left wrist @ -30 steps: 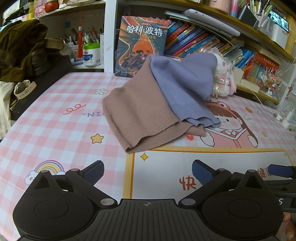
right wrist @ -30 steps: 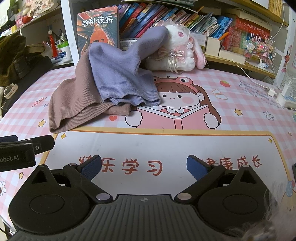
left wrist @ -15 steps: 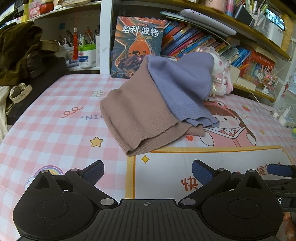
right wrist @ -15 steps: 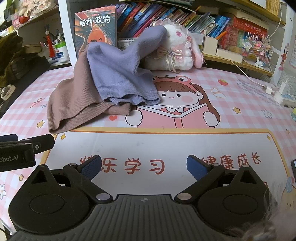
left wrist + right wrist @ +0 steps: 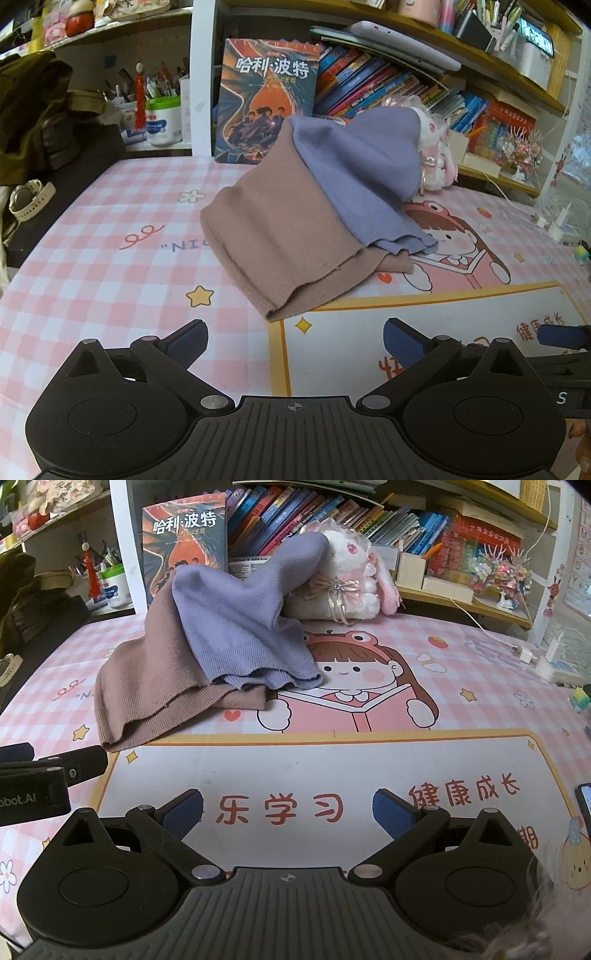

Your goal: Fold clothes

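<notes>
A brown knit garment [image 5: 280,236] lies heaped on the pink checked table mat [image 5: 92,266], with a lavender knit garment [image 5: 362,177] draped over it and over a white plush rabbit [image 5: 436,147]. Both garments also show in the right wrist view, brown [image 5: 147,686] and lavender [image 5: 243,627]. My left gripper [image 5: 293,338] is open and empty, just short of the brown hem. My right gripper [image 5: 288,808] is open and empty over the white panel of the mat, to the right of the garments. The left gripper's side shows at the left edge of the right wrist view [image 5: 48,771].
Bookshelves with an upright book [image 5: 266,99], leaning books and pen pots stand behind the clothes. A dark bag with a watch [image 5: 29,195] lies at the left. A charger and cable [image 5: 546,661] lie at the right. A phone corner [image 5: 585,805] sits at the right edge.
Both grippers have drifted slightly, the left one edging forward and left toward the brown garment. The clothes have not moved. Both grippers stay open.
</notes>
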